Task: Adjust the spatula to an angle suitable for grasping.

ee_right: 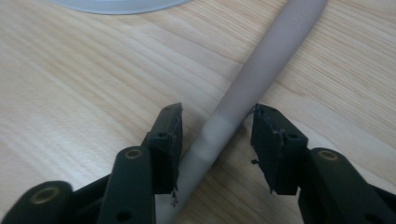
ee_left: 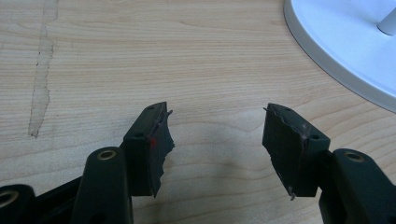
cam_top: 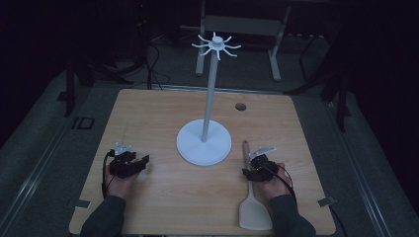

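wooden table (cam_top: 163, 197), spatula (ee_right: 243, 98) handle between spread right gripper (ee_right: 217, 128) jaws, left gripper (ee_left: 217, 128) jaws apart

Left gripper (cam_top: 140, 162): black body; grey three-cornered plate on top; black cable trailing back beside the hand.
Left gripper jaws, left gripper view (ee_left: 215, 140): two black jaws with brass-coloured screw holes on the arms; dark pads (ee_left: 157, 149) with torn, ragged edges; a small red mark on the left-hand pad.
Right gripper (cam_top: 248, 168): black body; grey three-cornered plate on top; cable with a reddish strand looping over the hand.
Right gripper jaws, right gripper view (ee_right: 215, 147): black jaws, brass-coloured screw holes, worn pads (ee_right: 275, 149) with frayed edges.
Left hand (cam_top: 120, 183): dark grey-green long sleeve (cam_top: 103, 217).
Right hand (cam_top: 275, 183): matching dark sleeve (cam_top: 290, 217).
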`<control>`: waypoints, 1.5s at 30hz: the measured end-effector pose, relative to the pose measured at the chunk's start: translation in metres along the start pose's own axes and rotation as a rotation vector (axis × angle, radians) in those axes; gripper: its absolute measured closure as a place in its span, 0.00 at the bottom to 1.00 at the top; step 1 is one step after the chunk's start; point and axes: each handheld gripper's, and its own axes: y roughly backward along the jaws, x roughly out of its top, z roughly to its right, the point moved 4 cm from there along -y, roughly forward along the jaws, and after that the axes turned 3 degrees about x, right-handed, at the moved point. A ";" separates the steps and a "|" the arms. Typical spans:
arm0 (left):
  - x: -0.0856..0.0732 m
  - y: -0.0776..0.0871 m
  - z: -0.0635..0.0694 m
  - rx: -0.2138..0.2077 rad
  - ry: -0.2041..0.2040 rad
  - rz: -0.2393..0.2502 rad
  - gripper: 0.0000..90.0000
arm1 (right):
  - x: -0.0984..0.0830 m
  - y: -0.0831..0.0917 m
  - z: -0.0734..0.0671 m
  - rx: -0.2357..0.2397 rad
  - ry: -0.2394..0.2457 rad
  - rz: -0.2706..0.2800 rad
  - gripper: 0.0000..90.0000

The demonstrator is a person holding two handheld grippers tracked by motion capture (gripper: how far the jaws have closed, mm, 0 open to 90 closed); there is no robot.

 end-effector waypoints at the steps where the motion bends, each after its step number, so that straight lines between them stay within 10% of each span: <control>1: 0.000 0.000 0.000 0.000 0.001 0.000 0.46 | 0.001 0.000 -0.001 0.009 0.013 0.000 0.62; 13: 0.000 0.000 0.000 -0.001 0.000 0.000 0.46 | -0.003 0.009 -0.005 0.026 0.096 -0.045 0.69; 29: 0.000 0.000 -0.001 0.000 0.003 0.001 0.46 | -0.008 0.020 -0.012 -0.014 -0.041 0.090 0.82; 40: 0.000 0.000 0.000 0.000 0.001 -0.001 0.46 | -0.002 0.016 -0.037 0.078 0.110 0.055 0.83; 45: 0.000 0.001 0.000 -0.001 0.005 0.004 0.46 | 0.009 0.019 -0.034 0.088 0.073 0.050 0.73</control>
